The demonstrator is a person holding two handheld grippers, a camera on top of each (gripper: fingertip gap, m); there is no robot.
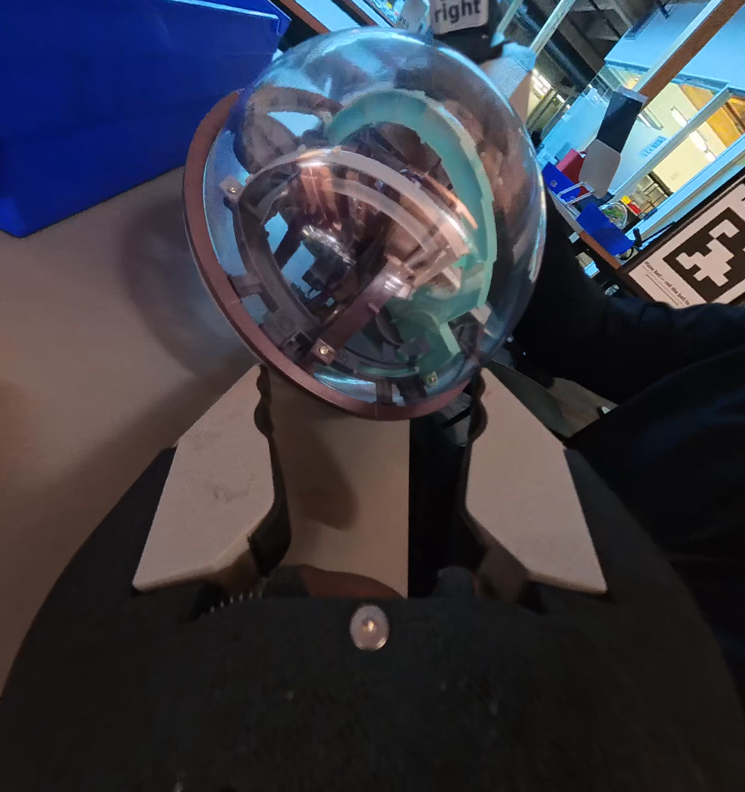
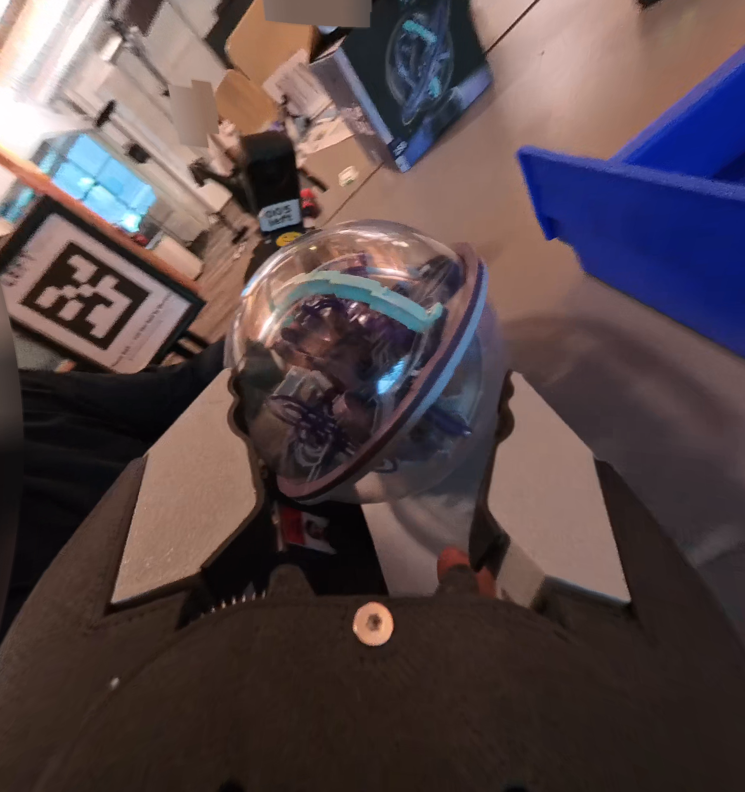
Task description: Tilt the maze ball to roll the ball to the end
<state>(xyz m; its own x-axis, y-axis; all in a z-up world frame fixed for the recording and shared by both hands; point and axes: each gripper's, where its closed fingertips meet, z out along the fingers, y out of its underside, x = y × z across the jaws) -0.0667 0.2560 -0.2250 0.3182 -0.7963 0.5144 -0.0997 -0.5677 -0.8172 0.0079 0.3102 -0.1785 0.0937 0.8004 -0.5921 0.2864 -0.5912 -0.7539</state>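
The maze ball is lifted above the beige table and sits between the two claws, one at each side. It is a clear sphere with a dark purple ring around its middle, and this ring stands tilted. Inside are teal, white and dark tracks; the small ball inside I cannot find, because the pictures are blurred.

The left claw has its fingers spread, and their tips press against the near, lower part of the sphere, so it is clamped on the maze ball. The right claw grips the sphere in the same way from the opposite side, with one finger at each flank.

A blue bin stands on the table just beside the sphere, at the left in the left wrist view. A framed marker card leans farther off, and a dark sleeve lies near it.
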